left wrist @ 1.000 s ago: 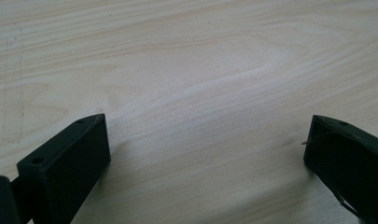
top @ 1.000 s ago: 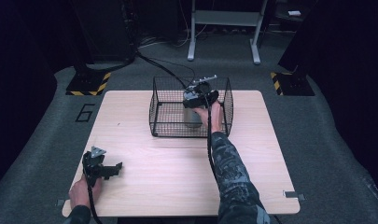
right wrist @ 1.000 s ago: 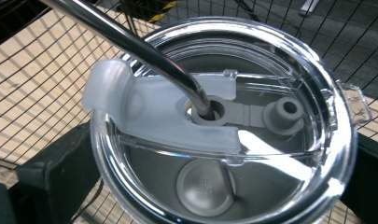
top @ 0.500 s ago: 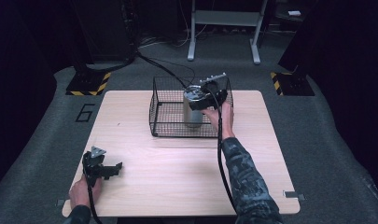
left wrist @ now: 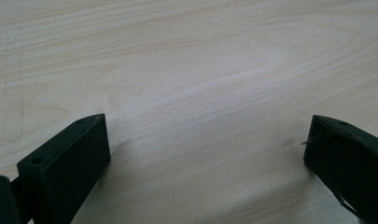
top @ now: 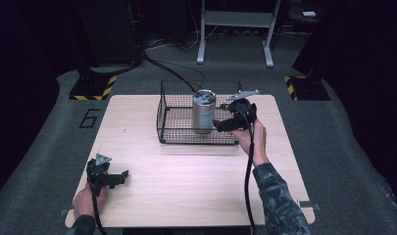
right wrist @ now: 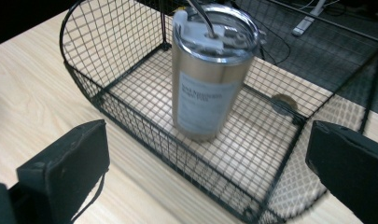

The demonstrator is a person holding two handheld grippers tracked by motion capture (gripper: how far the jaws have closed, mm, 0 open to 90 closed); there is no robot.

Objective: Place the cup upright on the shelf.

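Tumbler stands upright inside the wire basket, nothing touching it. Right gripper sits just outside the basket's right side, jaws wide apart, probably a release. Left gripper rests on the table, jaws spread, idle.

Your bench is evenly lit from overhead while the surrounding floor falls into near darkness. Both hand-held gripper views blur at the near jaws, and soft shadows sit beneath them.
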